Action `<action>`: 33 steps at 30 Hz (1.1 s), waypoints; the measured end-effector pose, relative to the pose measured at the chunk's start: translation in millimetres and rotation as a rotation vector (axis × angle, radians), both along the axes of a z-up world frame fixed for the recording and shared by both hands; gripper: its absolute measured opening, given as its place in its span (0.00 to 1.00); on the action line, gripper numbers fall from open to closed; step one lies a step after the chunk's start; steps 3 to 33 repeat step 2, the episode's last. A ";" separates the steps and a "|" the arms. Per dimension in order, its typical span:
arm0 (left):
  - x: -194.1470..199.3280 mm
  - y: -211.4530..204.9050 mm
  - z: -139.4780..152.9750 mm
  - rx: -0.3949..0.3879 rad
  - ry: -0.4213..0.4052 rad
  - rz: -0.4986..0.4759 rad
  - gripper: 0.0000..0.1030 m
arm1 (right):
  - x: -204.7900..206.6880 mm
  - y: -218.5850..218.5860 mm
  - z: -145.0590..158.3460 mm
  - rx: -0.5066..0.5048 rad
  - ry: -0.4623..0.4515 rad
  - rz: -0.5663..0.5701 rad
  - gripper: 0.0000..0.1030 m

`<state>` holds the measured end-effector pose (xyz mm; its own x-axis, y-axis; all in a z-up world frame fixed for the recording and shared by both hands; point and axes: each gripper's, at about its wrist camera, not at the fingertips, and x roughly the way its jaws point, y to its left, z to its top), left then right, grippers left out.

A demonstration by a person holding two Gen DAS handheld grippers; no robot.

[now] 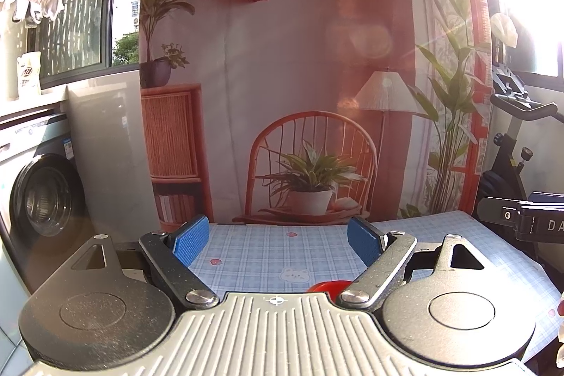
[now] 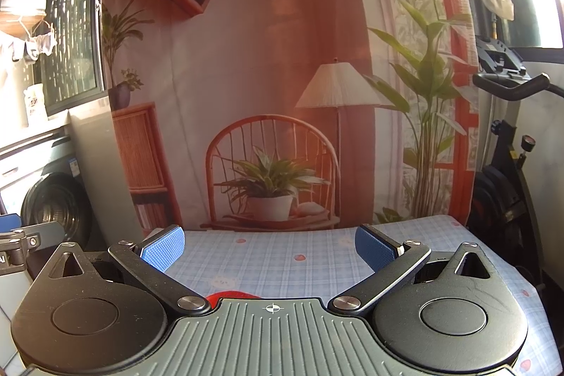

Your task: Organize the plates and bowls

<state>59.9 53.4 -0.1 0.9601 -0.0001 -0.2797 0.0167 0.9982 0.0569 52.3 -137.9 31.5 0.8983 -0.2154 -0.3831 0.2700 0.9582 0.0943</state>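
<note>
In the left wrist view my left gripper (image 1: 278, 240) stands open above the blue checked tablecloth (image 1: 268, 252), with nothing between its blue pads (image 1: 190, 240). A sliver of a red dish (image 1: 329, 287) peeks out just behind the gripper's body; most of it is hidden. In the right wrist view my right gripper (image 2: 269, 247) is open too, its blue pads (image 2: 164, 247) wide apart over the same tablecloth (image 2: 282, 256). The red dish (image 2: 231, 295) shows as a thin arc at the body's front edge. No other plates or bowls are visible.
A printed backdrop (image 1: 282, 76) of a chair, plant and lamp hangs right behind the table's far edge. A washing machine (image 1: 42, 199) stands at the left. An exercise bike (image 2: 507, 164) is at the right. The other gripper's body (image 1: 528, 221) shows at the right edge.
</note>
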 end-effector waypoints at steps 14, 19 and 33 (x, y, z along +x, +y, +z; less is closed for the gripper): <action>1.4 1.2 -0.3 -0.002 0.005 0.001 0.85 | 0.0 -0.3 -0.1 0.001 0.000 0.000 1.00; 1.4 1.2 -0.3 -0.002 0.005 0.001 0.85 | 0.0 -0.3 -0.1 0.001 0.000 0.000 1.00; 1.4 1.2 -0.3 -0.002 0.005 0.001 0.85 | 0.0 -0.3 -0.1 0.001 0.000 0.000 1.00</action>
